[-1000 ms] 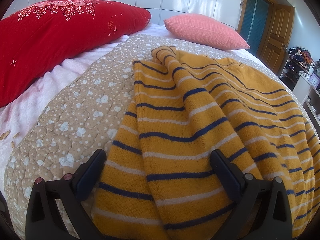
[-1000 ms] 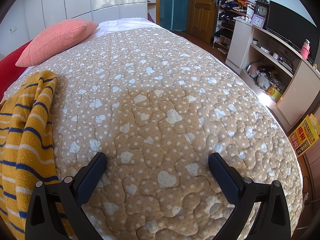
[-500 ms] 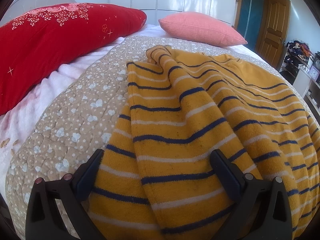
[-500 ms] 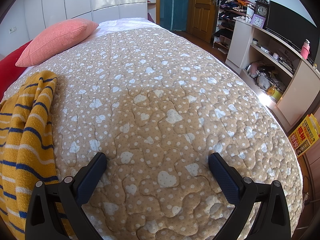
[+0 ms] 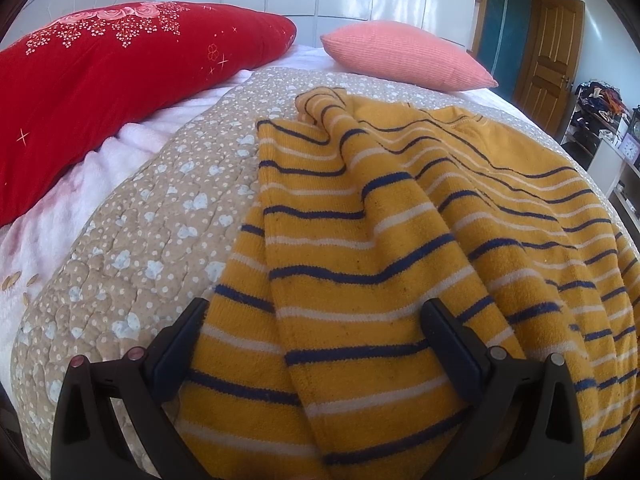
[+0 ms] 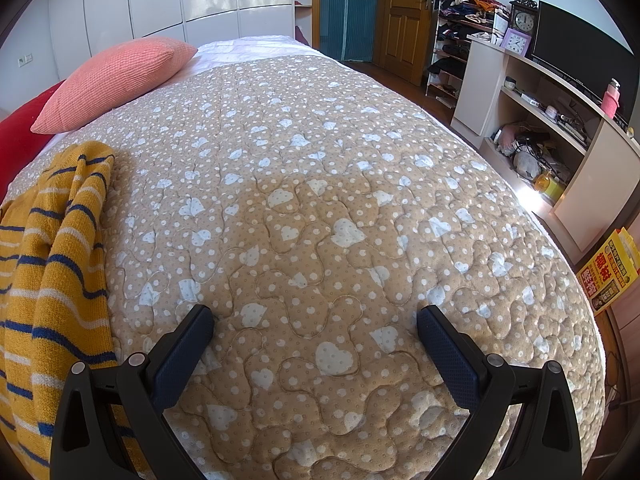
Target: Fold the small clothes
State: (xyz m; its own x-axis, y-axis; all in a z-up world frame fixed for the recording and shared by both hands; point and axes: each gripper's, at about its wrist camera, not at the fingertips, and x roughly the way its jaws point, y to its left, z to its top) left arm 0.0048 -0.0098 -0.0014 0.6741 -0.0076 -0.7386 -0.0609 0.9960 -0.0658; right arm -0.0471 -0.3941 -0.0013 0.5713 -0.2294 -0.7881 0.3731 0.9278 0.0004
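Observation:
A mustard-yellow knit sweater (image 5: pixel 400 240) with navy and white stripes lies rumpled on the beige heart-print quilt (image 5: pixel 152 232). My left gripper (image 5: pixel 316 328) is open, its jaws spread wide just above the sweater's near edge, holding nothing. In the right wrist view one side of the sweater (image 6: pixel 52 272) lies at the left edge. My right gripper (image 6: pixel 314 332) is open over the bare quilt (image 6: pixel 320 168), to the right of the sweater, holding nothing.
A red embroidered pillow (image 5: pixel 100 80) and a pink pillow (image 5: pixel 400 56) lie at the head of the bed. A white shelf unit with clutter (image 6: pixel 540 132), a television and a yellow box (image 6: pixel 612 272) stand beyond the bed's right edge. A wooden door (image 6: pixel 404 16) is behind.
The left gripper has shifted slightly leftward and forward over the sweater's edge. The right gripper has not moved.

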